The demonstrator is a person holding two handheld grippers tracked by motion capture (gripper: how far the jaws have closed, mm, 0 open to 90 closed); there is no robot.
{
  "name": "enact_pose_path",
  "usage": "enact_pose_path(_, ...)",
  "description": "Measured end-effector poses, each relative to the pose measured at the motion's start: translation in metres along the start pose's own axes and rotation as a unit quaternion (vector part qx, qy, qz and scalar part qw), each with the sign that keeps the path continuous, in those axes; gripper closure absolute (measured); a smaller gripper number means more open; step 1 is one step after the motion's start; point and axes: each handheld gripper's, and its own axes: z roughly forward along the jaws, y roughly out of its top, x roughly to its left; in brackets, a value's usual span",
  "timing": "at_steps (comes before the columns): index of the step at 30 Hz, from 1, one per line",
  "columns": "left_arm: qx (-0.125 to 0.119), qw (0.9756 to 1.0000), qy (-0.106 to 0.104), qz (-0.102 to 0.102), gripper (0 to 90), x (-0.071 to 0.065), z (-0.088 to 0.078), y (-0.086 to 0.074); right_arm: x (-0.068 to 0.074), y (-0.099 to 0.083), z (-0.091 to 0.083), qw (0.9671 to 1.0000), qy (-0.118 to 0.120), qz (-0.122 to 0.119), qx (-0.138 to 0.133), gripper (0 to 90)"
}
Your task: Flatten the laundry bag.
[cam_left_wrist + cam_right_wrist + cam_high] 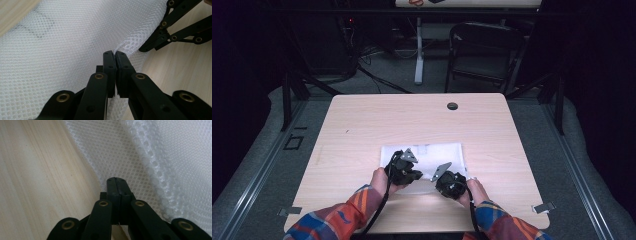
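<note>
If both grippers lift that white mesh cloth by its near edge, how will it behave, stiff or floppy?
Probably floppy: the white mesh cloth already puckers where the left gripper pinches it. Likely light, since its open weave is thin. The right gripper is shut at the edge, so the cloth should sag between them.

A white mesh cloth [427, 159] lies flat on the light wooden table [362, 125], toward the six o'clock side of the tabletop and close to its middle line. From above it reads as a rough rectangle, long side running nine to three o'clock. Its weave is an open honeycomb net, thin enough that grey markings show faintly through it [37, 30] toward nine o'clock. The near edge, at six o'clock, is lifted off the wood and puckered into a small ridge [127, 43]. A thicker folded hem [150, 160] runs along one side.
</note>
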Motion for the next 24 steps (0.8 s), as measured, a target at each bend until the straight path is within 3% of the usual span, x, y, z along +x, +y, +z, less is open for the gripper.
enact_pose_path(3,-0.001,1.0,0.002,-0.002,87.6,0.001,-0.001,0.0,-0.003,-0.001,0.0,0.9999,0.009,0.012,-0.003,90.0)
enact_pose_path(24,-0.019,0.9995,0.022,-0.007,87.8,0.013,-0.018,0.013,-0.006,-0.001,-0.001,0.9997,0.019,0.018,0.003,90.0)
